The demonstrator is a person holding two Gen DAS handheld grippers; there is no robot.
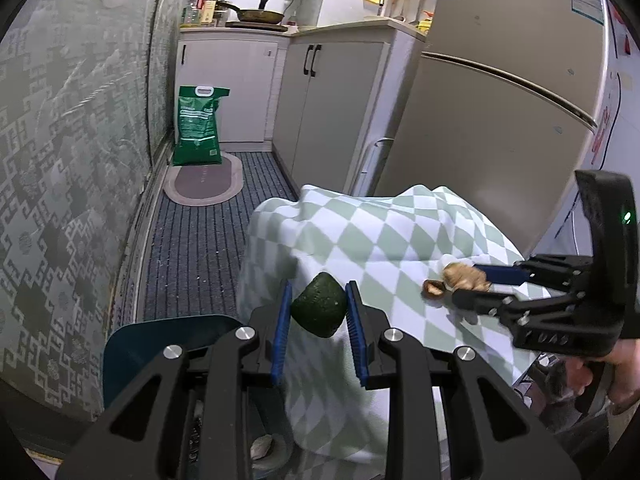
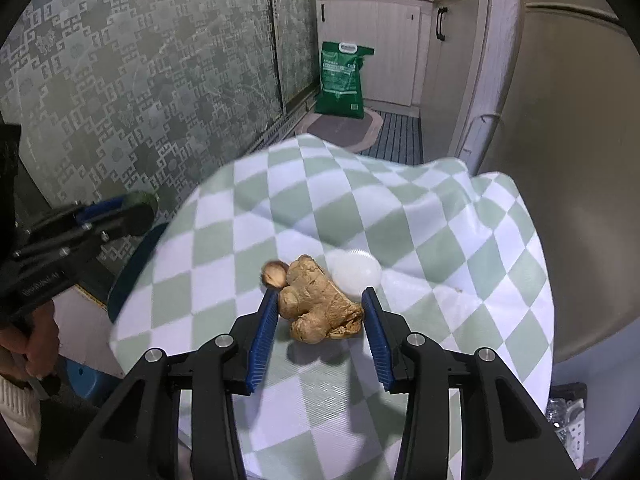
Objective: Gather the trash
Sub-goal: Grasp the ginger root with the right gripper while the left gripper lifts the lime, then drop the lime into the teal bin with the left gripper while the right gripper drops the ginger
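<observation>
Room: narrow kitchen, fridge (image 1: 500,92), cabinets, green sack (image 1: 199,126) on the floor; checked cloth (image 2: 360,200) covers the table.
Left gripper (image 1: 318,312): clamped on a dark green avocado piece (image 1: 319,305), off the cloth edge above the blue bin (image 1: 160,344).
Right gripper (image 2: 319,312): jaws part-open around the ginger (image 2: 318,304), pads not pressing yet, ginger resting on the cloth.
Do well: close squarely on the ginger's thick middle; let go of the avocado only once well over the bin.
In the way: nutshell (image 2: 274,274) and white lid (image 2: 356,272) touch the ginger, may get dragged.
</observation>
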